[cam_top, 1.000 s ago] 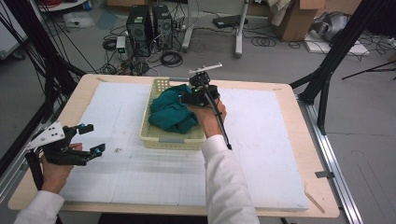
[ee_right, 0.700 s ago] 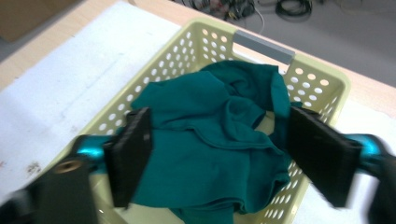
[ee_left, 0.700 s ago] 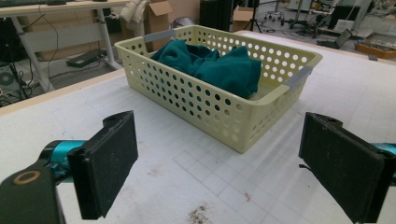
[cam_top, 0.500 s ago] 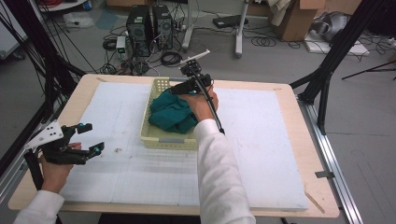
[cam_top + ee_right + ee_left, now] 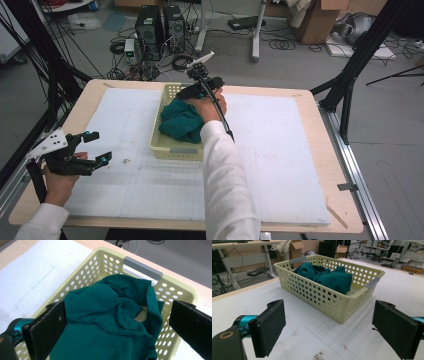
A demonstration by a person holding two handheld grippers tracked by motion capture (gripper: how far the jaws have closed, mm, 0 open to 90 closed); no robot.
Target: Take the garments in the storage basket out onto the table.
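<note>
Crumpled teal cloth [image 5: 181,122] in perforated pale-yellow plastic basket [image 5: 162,142]. Right gripper [image 5: 117,327] above it, jaws wide, empty. Left gripper [image 5: 96,148] at 8 o'clock, wide, empty.

A white mat [image 5: 280,165] covered most of the wooden table [image 5: 345,200], with small dark specks [image 5: 319,355] on it near the left edge. On the floor beyond the table stood two black computer towers [image 5: 160,27] among tangled cables [image 5: 280,44], beside the grey legs of a desk [image 5: 257,30] and a cardboard box [image 5: 320,22]. Black frame struts [image 5: 357,60] rose at the table's right side, and more [image 5: 40,55] at its left.
</note>
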